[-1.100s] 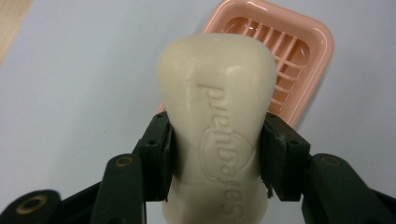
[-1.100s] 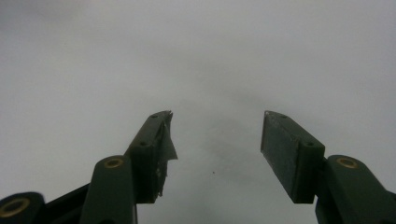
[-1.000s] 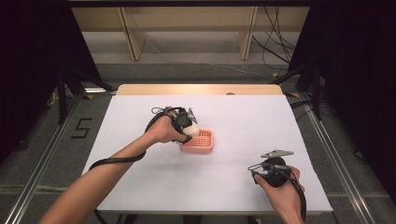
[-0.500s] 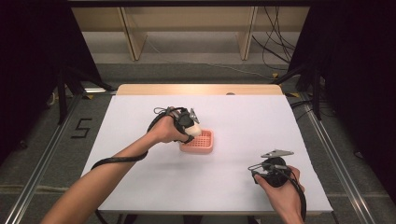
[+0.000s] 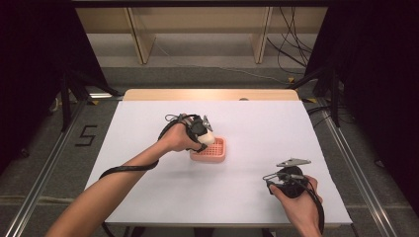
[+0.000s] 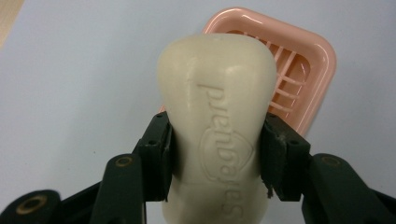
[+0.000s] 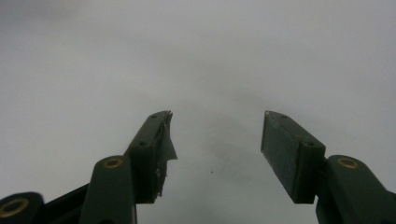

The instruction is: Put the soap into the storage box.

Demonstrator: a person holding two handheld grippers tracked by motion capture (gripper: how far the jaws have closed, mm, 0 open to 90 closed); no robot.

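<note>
Little has moved: my left hand-held gripper (image 6: 215,154) still pinches the soap bar (image 6: 217,116) above the pink soap dish (image 5: 210,149), mid-table; next, lower and release. Right hand-held gripper (image 7: 215,154) spread, idle.

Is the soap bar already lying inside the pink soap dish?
No, the soap bar is clamped in the left gripper, above the near edge of the pink soap dish.

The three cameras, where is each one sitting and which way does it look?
High view: above the table's near edge, looking forward and down; both forearms show, left gripper, right gripper.
Left gripper view: on that gripper, looking along its jaws at the soap bar and pink soap dish.
Right gripper view: on the right gripper, facing bare table.
High and left views share soap and dish.
</note>
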